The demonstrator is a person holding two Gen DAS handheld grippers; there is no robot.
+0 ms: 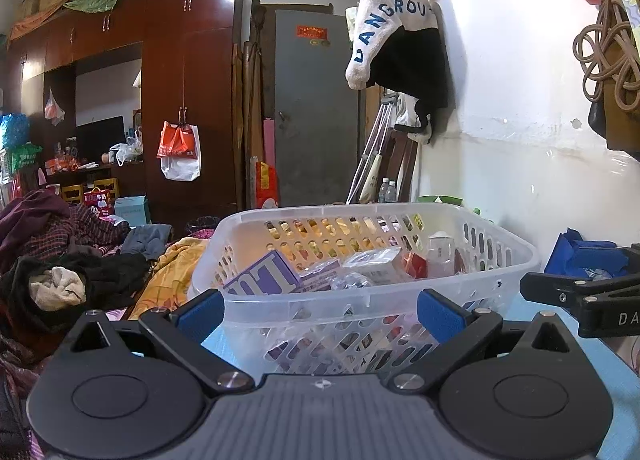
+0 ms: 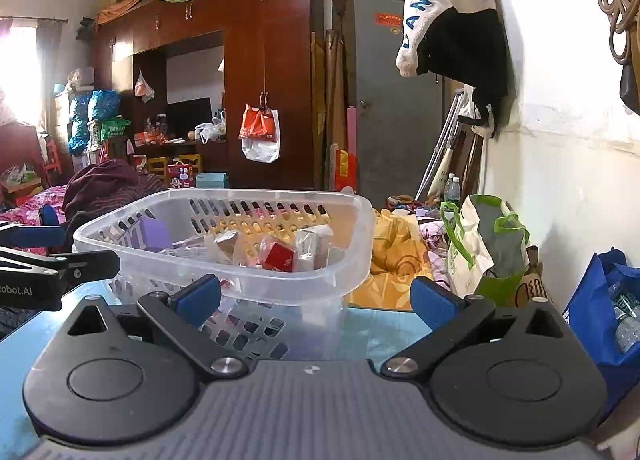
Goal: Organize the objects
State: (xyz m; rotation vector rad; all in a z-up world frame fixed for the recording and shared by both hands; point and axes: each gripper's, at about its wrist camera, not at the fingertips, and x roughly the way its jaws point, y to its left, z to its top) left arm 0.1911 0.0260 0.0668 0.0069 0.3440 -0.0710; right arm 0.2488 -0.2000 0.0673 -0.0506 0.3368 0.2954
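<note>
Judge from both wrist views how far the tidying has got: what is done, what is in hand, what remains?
Done: the white basket on the blue table already holds a purple box, a red box and wrapped packets. In hand: nothing; left tongs and right tongs are open and empty. Left: no loose items visible on the table.

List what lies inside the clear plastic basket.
Inside the basket: a purple box, a red box, and clear-wrapped packets. Anything beneath them is covered.

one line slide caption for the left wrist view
Open left claw facing a clear plastic basket of small packaged items on a blue table.
</note>
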